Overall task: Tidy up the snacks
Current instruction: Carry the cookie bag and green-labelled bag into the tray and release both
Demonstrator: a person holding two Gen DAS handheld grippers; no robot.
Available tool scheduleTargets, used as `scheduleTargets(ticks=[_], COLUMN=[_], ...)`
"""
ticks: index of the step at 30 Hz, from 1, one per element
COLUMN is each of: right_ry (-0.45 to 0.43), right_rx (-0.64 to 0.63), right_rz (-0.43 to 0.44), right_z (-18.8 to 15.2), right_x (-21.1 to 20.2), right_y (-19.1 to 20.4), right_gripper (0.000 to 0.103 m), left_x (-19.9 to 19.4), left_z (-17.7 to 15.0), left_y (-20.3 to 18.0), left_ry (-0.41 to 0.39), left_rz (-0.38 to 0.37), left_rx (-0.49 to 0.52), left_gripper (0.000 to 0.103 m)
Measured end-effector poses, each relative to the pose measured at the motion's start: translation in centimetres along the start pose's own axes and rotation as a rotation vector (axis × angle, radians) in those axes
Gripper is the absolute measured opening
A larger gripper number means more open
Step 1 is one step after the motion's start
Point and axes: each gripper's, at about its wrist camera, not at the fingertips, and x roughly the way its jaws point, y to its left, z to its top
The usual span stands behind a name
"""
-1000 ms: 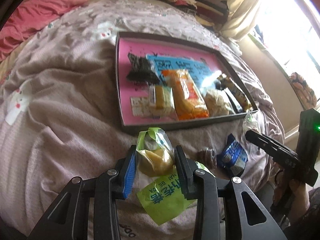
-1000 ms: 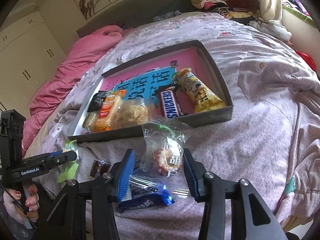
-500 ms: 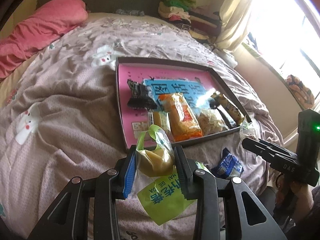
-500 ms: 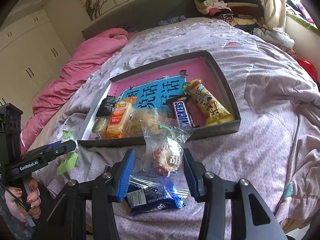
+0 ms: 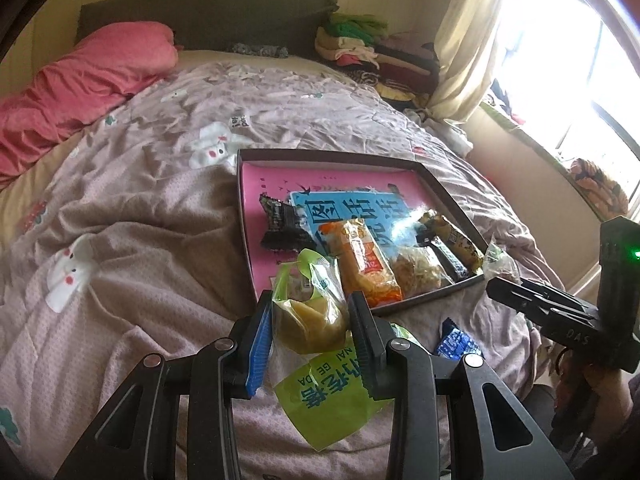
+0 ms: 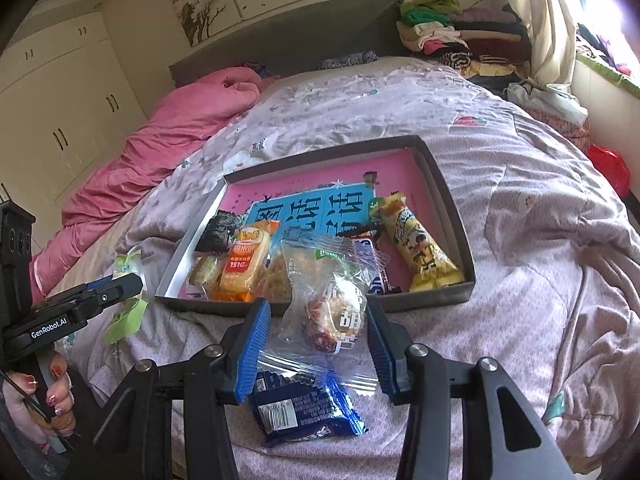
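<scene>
Now both claws tilt downward — left claw (image 5: pixel 310 336) grasping green pastry packet (image 5: pixel 310 312); right claw (image 6: pixel 318 340) grasping clear snack packet (image 6: pixel 332 304).

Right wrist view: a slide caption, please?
Right claw holding a clear-wrapped pastry above the bed, before the snack tray.

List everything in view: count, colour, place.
tray: 1, grey rim, pink floor, on the bed
snacks in tray: at least 6; one black, one orange, one yellow
green packet: 1, in left gripper
clear packet: 1, red-brown snack, in right gripper
blue packet: 1, on quilt near tray
quilt: 1, mauve, covers bed
pink bedding: 1, by headboard
clothes pile: mixed, bed corner
left gripper: black, blue pad
right gripper: black, blue pads
</scene>
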Motion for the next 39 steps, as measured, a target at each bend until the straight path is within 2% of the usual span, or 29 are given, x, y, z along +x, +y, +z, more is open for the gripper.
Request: scheduleTargets(ticks=[18, 24, 30, 39], right_ry=[-0.041, -0.026, -0.018, -0.016], right_rx=[-0.006, -0.026, -0.076, -0.083], right_rz=[-0.04, -0.088, -0.117, -0.142], right_z=[1.5, 2.3, 2.8, 3.1], right_x=[0.3, 2.4, 4.5, 5.6], right_y=[-0.9, -1.6, -1.1, -1.1], right_gripper=[0.048, 0.048, 0.048, 0.049], left_x=[0.5, 3.0, 5.4, 6.5], left_z=[1.6, 2.5, 2.9, 2.6], left_y=[0.7, 1.1, 1.6, 1.7], left_ry=[-0.058, -0.033, -0.004, 0.013], left_rz=[0.029, 0.058, 0.051, 0.049], left_rx=[0.008, 0.006, -0.019, -0.028], left_gripper=[0.038, 0.038, 0.038, 0.038])
